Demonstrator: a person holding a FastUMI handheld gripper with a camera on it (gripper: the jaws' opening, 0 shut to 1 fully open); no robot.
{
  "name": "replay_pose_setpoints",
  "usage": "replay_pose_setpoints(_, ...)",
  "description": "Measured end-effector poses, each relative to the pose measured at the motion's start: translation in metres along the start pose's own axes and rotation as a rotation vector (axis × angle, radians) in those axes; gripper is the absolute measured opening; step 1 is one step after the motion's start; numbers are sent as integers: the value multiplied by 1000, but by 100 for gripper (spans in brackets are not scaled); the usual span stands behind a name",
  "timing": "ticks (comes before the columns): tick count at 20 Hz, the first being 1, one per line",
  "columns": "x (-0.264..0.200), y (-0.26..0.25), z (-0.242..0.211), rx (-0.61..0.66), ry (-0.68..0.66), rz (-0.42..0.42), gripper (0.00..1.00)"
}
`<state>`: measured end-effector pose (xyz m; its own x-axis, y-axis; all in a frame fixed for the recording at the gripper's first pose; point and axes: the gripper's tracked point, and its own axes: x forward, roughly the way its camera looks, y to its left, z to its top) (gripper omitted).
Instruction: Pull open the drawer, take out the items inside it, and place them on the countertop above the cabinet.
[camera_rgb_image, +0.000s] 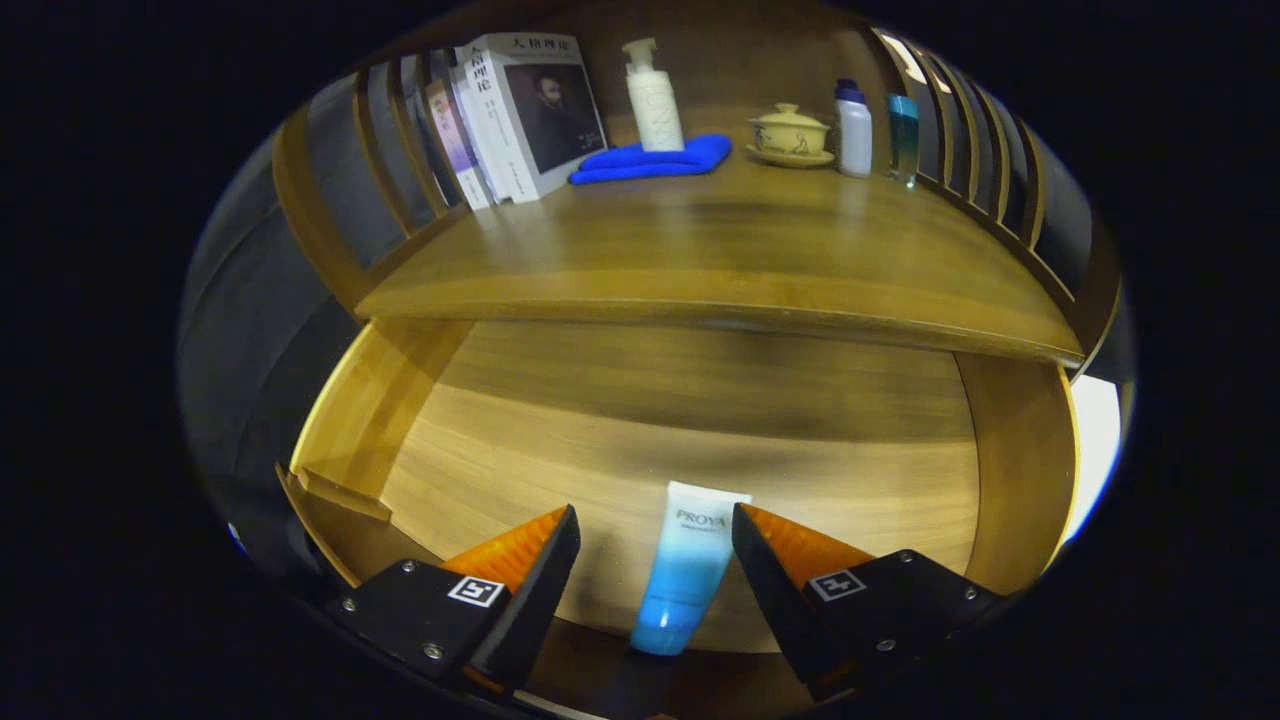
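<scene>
gripper-mounted fisheye, close above the open drawer, facing the countertop

The drawer stands pulled out below the desk, its floor reaching forward from under the desk's front edge. In it lies one tube, cap end nearest the gripper, set between the two jaws, which stand apart on either side with a gap to each. At the back of the desk, from left to right: books leaning upright, a folded cloth with a pump bottle standing on it, a lidded cup on a saucer, then two small bottles side by side. Slatted rails close in the desk on both sides.
</scene>
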<state>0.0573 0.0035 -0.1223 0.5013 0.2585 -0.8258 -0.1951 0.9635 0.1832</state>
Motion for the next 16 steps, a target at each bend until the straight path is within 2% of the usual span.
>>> replay_pose_setpoints(2,8,-4,-11,58,74,1,95)
replay_pose_setpoints(5,17,-12,-20,123,109,-14,93)
replay_pose_setpoints(7,18,-13,-19,94,117,-31,83)
replay_pose_setpoints(10,21,-23,-20,-13,110,-88,75)
replay_pose_setpoints(12,21,-22,-20,-11,115,-79,58)
replay_pose_setpoints(15,22,-16,-10,-15,68,-35,50)
replay_pose_setpoints(16,19,-15,-3,17,23,-22,49)
